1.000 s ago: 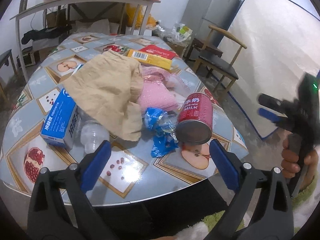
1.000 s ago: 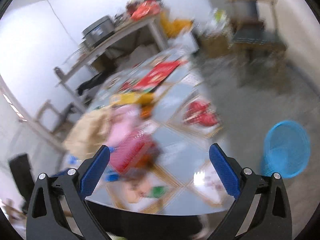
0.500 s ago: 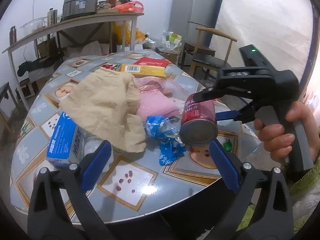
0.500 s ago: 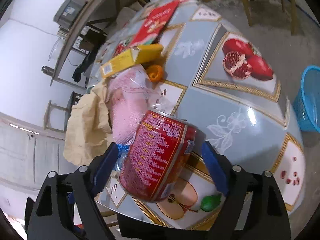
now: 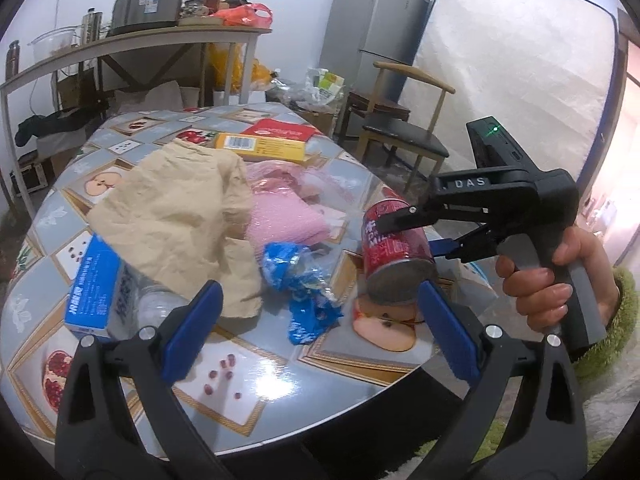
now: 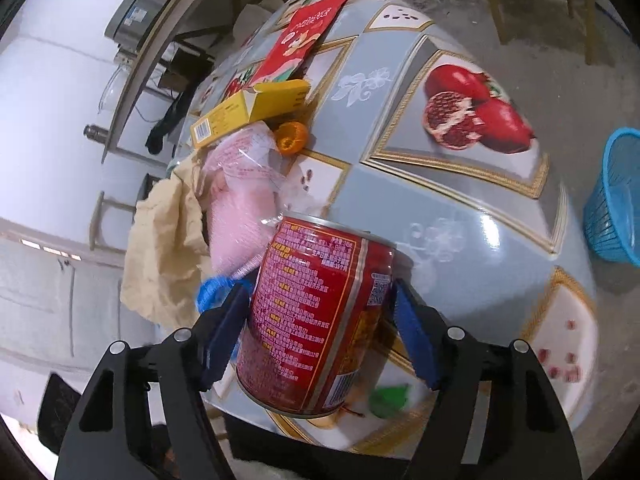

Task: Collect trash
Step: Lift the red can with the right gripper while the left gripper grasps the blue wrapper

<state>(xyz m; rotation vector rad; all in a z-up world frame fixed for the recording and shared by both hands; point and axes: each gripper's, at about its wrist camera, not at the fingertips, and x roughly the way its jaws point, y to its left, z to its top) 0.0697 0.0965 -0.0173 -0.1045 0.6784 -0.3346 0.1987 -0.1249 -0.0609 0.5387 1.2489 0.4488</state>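
the round table [image 5: 280,380], its cloth printed with fruit, fills most of the left wrist view, and it's a mess up there. biggest thing on it is the crumpled tan paper bag [image 5: 176,208], slumped over the middle. just beside it, the pink plastic bag [image 5: 280,216]. further back, a flat red packet [image 5: 280,131] and a yellow box [image 5: 260,147] touching each other. over on the left edge, a blue and white box [image 5: 94,284], with a clear plastic bottle [image 5: 154,308] tucked against it under the tan bag. off the table, on the floor, a blue basket [image 6: 616,208] sits well apart.

now the action: the red can [image 6: 316,312], lying on its side near the table's front edge, on a printed apple slice. the right gripper [image 6: 320,320] is on either side of it, jaws closing, blue pads right at the can's flanks and seemingly touching, though a firm pinch can't be told yet. a hand [image 5: 552,280] in a green cuff squeezes its handle.

the left gripper [image 5: 316,332] hangs spread wide above the table edge, nothing between its pads. just ahead of it, a crinkled blue wrapper [image 5: 300,280] lies beside the can. smallest of all, an orange peel [image 6: 292,138] by the yellow box.
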